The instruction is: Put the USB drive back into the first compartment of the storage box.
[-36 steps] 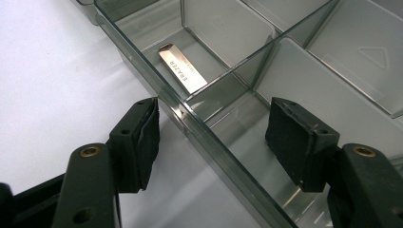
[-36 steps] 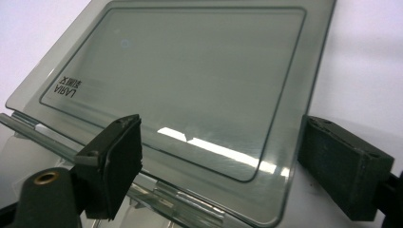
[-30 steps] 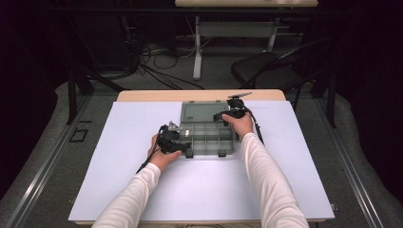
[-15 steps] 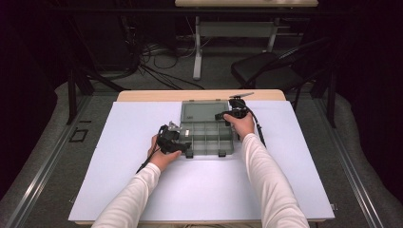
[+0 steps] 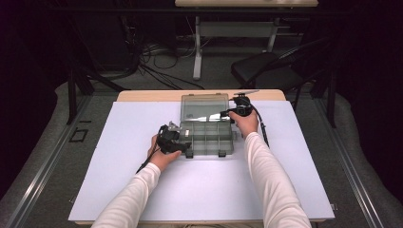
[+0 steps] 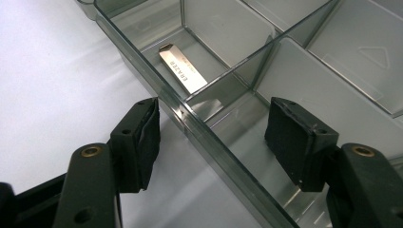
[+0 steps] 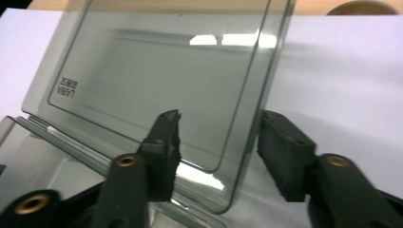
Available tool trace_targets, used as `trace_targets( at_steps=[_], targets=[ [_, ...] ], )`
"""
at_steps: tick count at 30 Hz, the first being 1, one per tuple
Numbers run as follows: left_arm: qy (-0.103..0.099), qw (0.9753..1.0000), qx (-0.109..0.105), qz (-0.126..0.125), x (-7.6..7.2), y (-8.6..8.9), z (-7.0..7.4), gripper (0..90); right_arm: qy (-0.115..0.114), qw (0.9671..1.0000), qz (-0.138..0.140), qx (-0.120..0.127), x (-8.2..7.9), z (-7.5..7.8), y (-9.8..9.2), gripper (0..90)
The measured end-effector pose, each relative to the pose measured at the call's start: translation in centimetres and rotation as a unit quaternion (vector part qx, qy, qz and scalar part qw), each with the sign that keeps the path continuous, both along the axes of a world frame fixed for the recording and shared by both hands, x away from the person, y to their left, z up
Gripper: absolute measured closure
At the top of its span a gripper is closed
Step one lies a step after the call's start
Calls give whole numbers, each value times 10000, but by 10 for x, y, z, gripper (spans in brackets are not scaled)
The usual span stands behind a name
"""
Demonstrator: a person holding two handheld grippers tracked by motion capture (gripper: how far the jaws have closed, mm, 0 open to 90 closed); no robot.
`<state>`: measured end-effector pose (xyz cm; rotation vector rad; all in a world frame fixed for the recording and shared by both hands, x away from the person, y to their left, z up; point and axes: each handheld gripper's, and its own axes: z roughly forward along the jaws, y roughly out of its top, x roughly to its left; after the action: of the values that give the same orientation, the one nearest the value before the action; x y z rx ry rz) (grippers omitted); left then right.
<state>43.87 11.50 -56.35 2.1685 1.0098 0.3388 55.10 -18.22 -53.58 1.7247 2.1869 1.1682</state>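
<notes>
Smoky plastic organizer box point(image 5: 207, 135) sat mid-counter point(image 5: 119, 142), lid point(image 7: 157, 80) raised, left tongs point(image 6: 214, 142) spread wide astride box's side wall, right tongs point(image 7: 216, 147) agape around lid's edge, metal strip point(image 6: 183, 71) inside a corner compartment.

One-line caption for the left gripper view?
Left gripper open astride the side wall of a clear compartment box, a metal strip inside.
</notes>
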Motion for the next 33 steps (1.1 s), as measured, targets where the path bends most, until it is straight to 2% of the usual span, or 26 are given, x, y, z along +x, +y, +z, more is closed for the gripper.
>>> trace_targets(
  at_steps=[1, 4, 13, 23, 28, 33],
  targets=[
    [-5, 10000, 8, -7, 0, 0, 0, 360, -10, 10000, 46, -70, 0, 1, -1, 529],
    [-7, 10000, 9, -9, 0, 0, 0, 361, -97, 9999, 76, -8, 1, 2, -5, 577],
    [-14, 10000, 10, -7, 0, 0, 0, 362, -111, 9999, 47, 116, 1, 6, -12, 688],
    [-19, 10000, 15, -11, 0, 0, 0, 363, -147, 9996, 175, 175, 0, 10, -20, 790],
    [-21, 10000, 13, -12, 0, 0, 0, 363, -188, 9993, 206, 261, 0, 11, -22, 819],
    [-6, 10000, 12, -16, 0, 1, 0, 364, -286, 9991, 232, 206, -2, 11, -23, 832]
  ],
)
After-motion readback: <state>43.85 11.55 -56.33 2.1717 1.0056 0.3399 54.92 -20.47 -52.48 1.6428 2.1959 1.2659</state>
